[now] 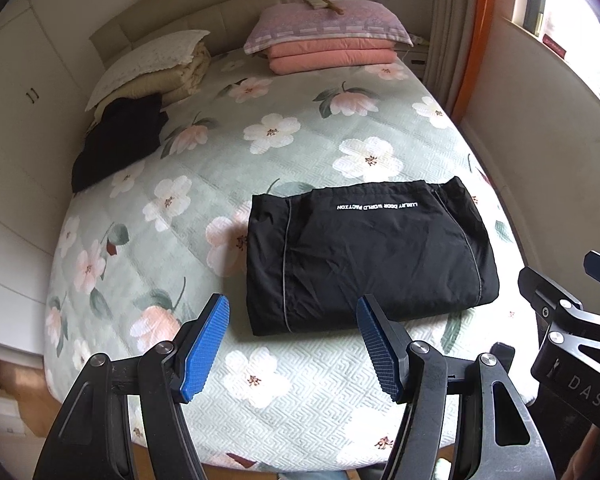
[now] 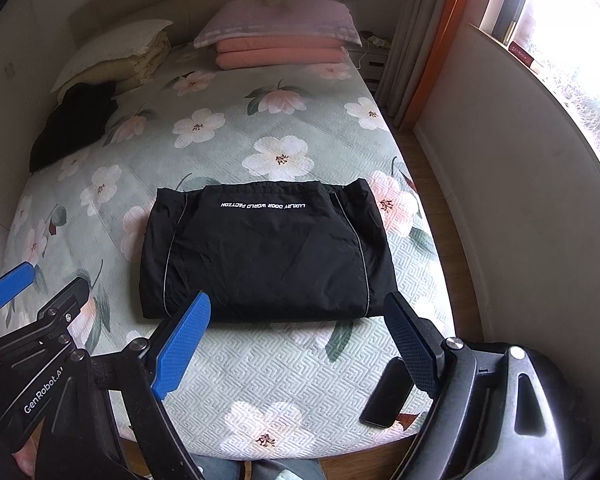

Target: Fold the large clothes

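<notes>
Peeking past frame edge, left claw [image 1: 292, 344], upside-down jacket [image 1: 370, 252] lettering

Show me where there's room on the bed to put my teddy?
The biggest bare patch is mid-bed, between the folded black jacket, the dark garment at the left and the pink blankets. A strip along the near edge is also free. The head end is crowded with pillows and bedding.

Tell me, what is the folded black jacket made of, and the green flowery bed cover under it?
The folded black jacket with white lettering looks like thin, smooth woven synthetic, perhaps nylon: it has a faint sheen and fine crinkles. The green flowery bed cover looks like soft matte quilted fabric, perhaps cotton: a raised stitched zigzag pattern shows near the front edge.
</notes>
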`<state>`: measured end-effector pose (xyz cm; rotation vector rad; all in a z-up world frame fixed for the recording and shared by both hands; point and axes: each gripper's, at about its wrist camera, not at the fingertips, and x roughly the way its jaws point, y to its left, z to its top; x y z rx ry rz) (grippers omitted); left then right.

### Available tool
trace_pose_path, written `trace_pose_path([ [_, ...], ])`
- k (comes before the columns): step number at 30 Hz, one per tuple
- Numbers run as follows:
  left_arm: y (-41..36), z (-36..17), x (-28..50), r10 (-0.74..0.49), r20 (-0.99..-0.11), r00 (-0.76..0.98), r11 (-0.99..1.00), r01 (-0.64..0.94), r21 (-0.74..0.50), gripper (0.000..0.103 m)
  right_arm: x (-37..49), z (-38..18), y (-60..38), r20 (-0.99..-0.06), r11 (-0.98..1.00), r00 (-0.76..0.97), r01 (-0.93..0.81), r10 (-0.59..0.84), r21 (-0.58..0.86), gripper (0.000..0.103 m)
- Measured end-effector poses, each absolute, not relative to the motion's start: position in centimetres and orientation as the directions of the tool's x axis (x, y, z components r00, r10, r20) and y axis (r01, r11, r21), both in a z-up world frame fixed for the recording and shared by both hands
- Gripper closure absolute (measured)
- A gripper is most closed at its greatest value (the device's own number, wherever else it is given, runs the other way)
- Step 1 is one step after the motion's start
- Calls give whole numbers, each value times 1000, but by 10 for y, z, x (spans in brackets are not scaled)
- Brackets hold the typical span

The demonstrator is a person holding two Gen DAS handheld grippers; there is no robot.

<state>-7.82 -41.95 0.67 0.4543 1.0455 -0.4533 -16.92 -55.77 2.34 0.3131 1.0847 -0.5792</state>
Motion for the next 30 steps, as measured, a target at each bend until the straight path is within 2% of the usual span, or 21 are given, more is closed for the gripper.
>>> trace_pose_path([
  [4, -424, 8, -80, -99, -876, 472, 810, 550, 205, 35, -167, 21, -565, -893, 812, 323, 579, -313, -76, 14],
  [30, -431, 0, -74, -91, -892, 444, 796, 570, 203, 35, -162, 8, -567, -910, 804, 300, 592, -285, -57, 14],
])
